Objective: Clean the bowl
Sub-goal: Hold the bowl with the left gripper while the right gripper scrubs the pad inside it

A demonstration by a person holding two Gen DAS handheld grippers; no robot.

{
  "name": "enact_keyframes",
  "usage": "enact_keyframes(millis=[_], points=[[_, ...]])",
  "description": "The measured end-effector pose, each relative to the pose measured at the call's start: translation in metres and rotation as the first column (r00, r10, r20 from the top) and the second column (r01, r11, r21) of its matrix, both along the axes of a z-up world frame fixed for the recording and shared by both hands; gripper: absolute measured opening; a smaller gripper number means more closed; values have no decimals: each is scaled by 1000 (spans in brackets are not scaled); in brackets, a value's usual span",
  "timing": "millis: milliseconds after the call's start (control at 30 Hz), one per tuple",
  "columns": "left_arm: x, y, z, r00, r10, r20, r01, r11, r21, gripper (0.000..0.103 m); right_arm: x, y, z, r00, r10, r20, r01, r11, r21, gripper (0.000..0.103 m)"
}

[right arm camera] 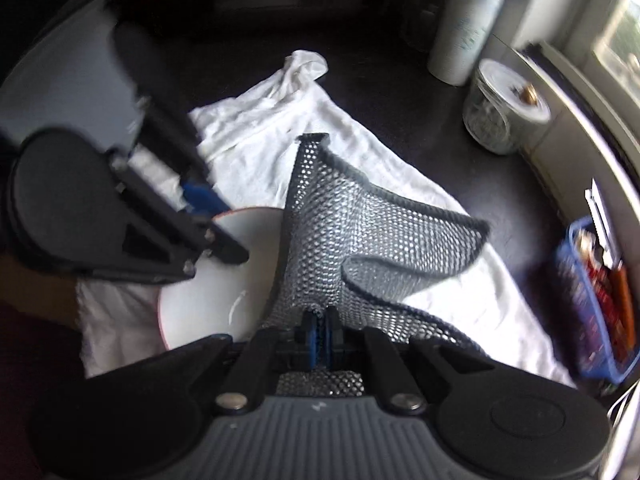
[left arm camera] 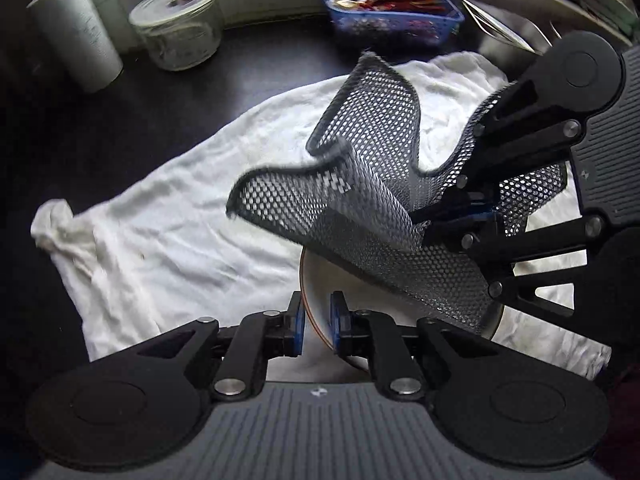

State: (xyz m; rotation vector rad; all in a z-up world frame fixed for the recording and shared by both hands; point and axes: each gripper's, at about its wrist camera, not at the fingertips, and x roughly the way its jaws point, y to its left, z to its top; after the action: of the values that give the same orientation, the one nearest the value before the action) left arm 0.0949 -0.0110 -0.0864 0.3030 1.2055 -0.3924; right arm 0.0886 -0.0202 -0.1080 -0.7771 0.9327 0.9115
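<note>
Left wrist view: the left gripper [left arm camera: 318, 326] has its jaws narrow, pinching the near rim of the bowl [left arm camera: 320, 284], one blue pad inside the wall and one outside. The bowl, white with a thin brown rim, sits on a rumpled white towel [left arm camera: 160, 232] spread over the dark desk [left arm camera: 168, 96], toward the towel's near right corner. The right gripper [right arm camera: 320, 330] has its jaws nearly together, clamping a grey mesh cloth [right arm camera: 360, 236] that hangs stiffly, its folds partly over the bowl's mouth.

The step in hand looks like wiping the inside of the bowl. To do it well, I judge that the left grip should stay firm so the bowl does not slide on the loose towel. The right gripper should press the mesh down against the inner wall and sweep around, reaching the base as well as the rim. The mesh is springy and bunched, so a flat part should meet the surface rather than a folded edge.

Along the far edge of the desk stand a white roll [left arm camera: 76, 32], a lidded glass jar [left arm camera: 178, 26] and a blue basket [left arm camera: 394, 12] of mixed items. The roll carries faint print, and a label shows at the top of the right wrist view, but blur leaves none of it readable.
</note>
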Motion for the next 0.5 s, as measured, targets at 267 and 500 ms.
enact_keyframes(millis=[267,500], points=[[-7,28,-5,976,210,-49,-216,962,-169,7,5,-10,-23,987,-65,-149,76,995,71,4],[-22,60,-16,794,560,-235,-608,724,-326,6,8,-26,-20,933,-193,-305,256,949,182,4]])
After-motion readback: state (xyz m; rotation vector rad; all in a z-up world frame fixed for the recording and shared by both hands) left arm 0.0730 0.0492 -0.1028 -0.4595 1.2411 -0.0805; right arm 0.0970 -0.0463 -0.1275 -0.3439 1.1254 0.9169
